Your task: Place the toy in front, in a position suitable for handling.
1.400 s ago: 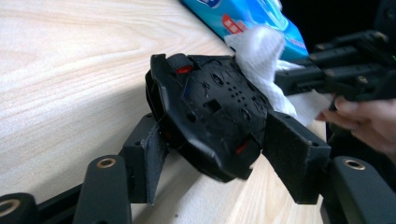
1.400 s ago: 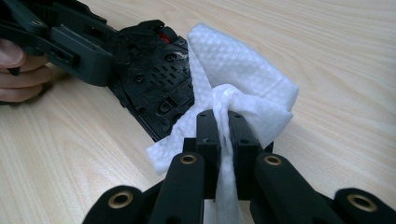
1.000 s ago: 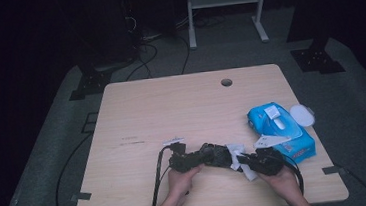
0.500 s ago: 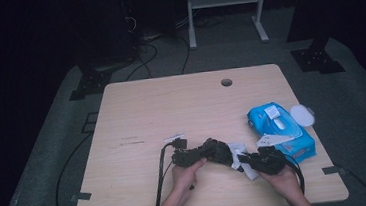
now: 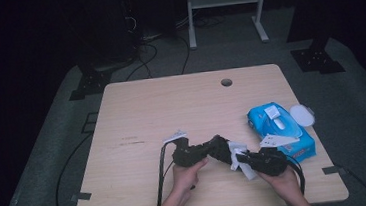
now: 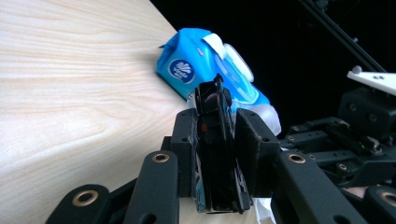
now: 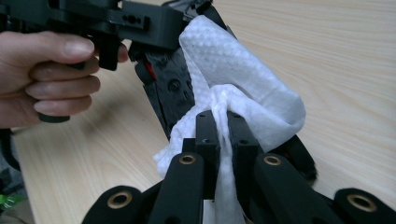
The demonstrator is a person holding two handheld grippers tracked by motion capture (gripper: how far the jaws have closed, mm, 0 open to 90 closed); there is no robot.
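Note:
My left gripper (image 6: 218, 119) is shut on a flat black device (image 6: 215, 144) that stands upright between its pads; its jaws have just been closing on it. My right gripper (image 7: 223, 122) is shut on a crumpled white wipe (image 7: 243, 93), which lies against the side of the black device (image 7: 170, 88). In the high view the left gripper (image 5: 219, 149) and right gripper (image 5: 239, 157) meet near the table's front edge, with the wipe (image 5: 235, 153) between them. A hand (image 7: 51, 70) grips the left gripper's handle.
A blue pack of wipes (image 5: 279, 127) with its white lid (image 5: 302, 114) flipped open lies on the wooden table (image 5: 171, 109) at the right, just behind the right gripper. A cable hole (image 5: 226, 82) sits near the far edge. Black cables (image 5: 160, 180) trail off the front.
The left gripper has risen a little and closed on the black device. The right gripper with the wipe has stayed in place.

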